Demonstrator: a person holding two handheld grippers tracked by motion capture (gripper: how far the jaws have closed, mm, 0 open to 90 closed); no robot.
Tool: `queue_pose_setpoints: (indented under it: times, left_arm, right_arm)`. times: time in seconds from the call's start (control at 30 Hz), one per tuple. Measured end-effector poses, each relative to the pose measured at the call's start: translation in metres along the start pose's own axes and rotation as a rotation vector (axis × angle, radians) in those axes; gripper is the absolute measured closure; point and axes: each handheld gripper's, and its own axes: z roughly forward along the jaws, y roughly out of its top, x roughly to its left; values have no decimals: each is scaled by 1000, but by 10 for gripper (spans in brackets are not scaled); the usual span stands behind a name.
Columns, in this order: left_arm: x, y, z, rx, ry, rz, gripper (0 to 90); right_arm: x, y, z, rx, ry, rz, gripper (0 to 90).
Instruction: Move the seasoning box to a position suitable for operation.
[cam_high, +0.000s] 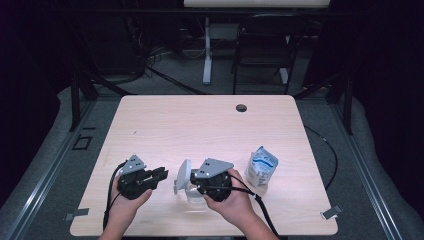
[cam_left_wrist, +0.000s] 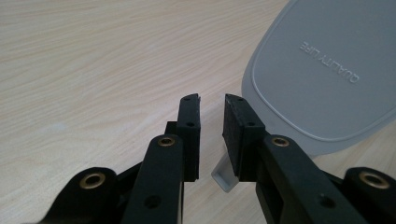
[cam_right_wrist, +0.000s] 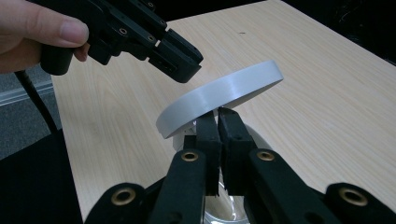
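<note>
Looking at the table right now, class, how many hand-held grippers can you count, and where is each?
2. The left hand-held gripper is near the table's front left, jaws slightly apart beside the grey lid. The right hand-held gripper is at front centre, jaws closed under that lid.

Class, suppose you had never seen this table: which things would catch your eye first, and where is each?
First, the tilted grey lid near the table's front middle, raised over a clear container, with the right tongs pinched shut at its underside. Next, the left tongs just to its left, jaws slightly apart with nothing between them. Last, the blue-and-white pouch standing to the right on the pale wooden table.
</note>
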Motion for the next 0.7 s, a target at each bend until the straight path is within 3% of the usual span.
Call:
queue_pose_setpoints:
  times: [0.7]
  left_arm:
    - [6, -2, -1, -11, 10, -23, 738]
  right_arm:
    - [8, 10, 8, -8, 14, -16, 863]
